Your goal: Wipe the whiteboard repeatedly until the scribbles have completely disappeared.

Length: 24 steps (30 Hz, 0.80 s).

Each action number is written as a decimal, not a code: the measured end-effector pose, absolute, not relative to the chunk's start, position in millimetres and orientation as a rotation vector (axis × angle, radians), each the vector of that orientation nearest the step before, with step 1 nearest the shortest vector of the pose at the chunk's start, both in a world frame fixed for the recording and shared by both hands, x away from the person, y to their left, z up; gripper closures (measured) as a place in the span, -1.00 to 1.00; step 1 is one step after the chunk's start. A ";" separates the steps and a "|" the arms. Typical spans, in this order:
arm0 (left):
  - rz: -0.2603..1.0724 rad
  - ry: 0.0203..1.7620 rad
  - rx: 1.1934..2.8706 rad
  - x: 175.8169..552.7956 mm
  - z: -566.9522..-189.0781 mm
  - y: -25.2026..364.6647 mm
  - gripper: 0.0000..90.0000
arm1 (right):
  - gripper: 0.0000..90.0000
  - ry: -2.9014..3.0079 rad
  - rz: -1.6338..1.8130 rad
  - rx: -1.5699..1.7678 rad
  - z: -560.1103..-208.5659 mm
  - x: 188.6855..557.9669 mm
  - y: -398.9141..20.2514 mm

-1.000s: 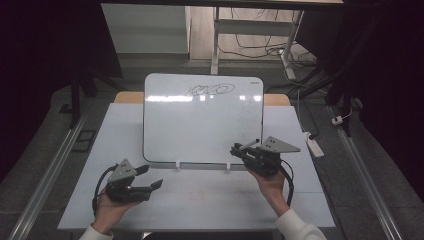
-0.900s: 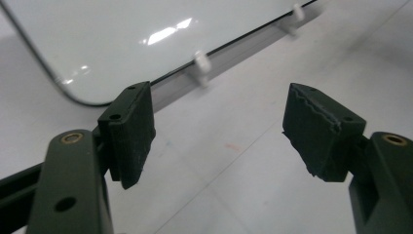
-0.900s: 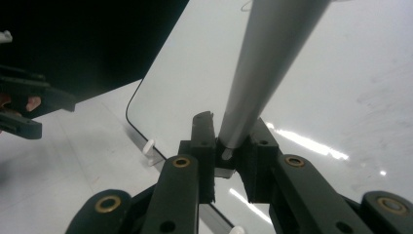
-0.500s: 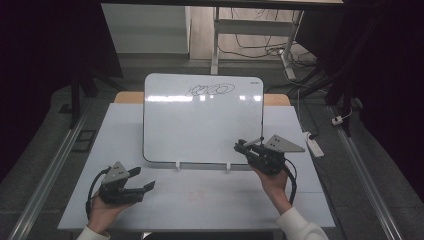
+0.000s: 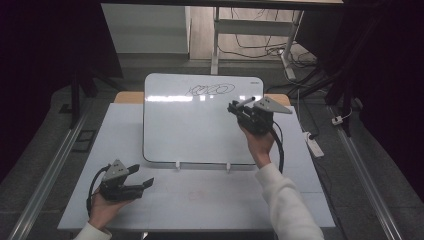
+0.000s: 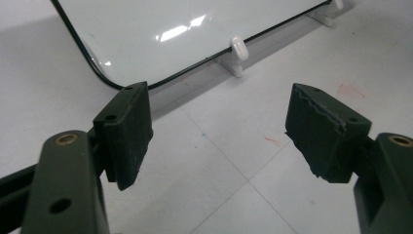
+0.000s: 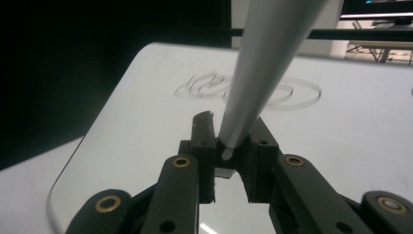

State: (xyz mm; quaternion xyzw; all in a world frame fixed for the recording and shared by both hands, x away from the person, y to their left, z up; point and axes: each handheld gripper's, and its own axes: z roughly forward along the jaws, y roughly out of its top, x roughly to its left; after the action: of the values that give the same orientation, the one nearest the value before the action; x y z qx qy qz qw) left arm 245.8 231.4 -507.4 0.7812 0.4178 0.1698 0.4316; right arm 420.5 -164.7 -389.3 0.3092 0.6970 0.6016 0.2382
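A whiteboard (image 5: pixel 195 130) lies on the white table (image 5: pixel 210 200), with a black scribble (image 5: pixel 211 90) near its far edge. My right gripper (image 5: pixel 235 107) hovers over the board's upper right part, shut on a pale grey marker (image 5: pixel 246 101). In the right gripper view the marker (image 7: pixel 265 63) rises from between the jaws of the right gripper (image 7: pixel 231 144), in front of the scribble (image 7: pixel 248 90) on the board (image 7: pixel 141 126). My left gripper (image 5: pixel 142 176) is held low at the table's near left, open and empty. In the left gripper view its jaws (image 6: pixel 219 131) stand wide before the board's corner (image 6: pixel 165 34).
Two small white clips (image 5: pixel 177 164) hold the board's near edge; one clip (image 6: pixel 237 48) is close ahead of the left gripper. A power strip (image 5: pixel 313 142) lies on the floor to the right, with metal rails along both sides of the table.
My right gripper has risen and moved away from the board's near right corner to its upper right part, close to the scribble, with the marker still held. The left gripper has barely shifted.
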 end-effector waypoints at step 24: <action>0.451 1.056 1.946 241.2 -512.4 235.9 -0.42 | 0.73 1.778 1.512 0.957 -381.6 503.3 -157.0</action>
State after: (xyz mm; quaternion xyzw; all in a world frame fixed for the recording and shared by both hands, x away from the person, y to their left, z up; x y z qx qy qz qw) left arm 241.2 235.9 -512.4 0.7788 0.4225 0.1805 0.4270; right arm 503.3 -157.0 -381.6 0.3615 0.6713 0.5708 0.3048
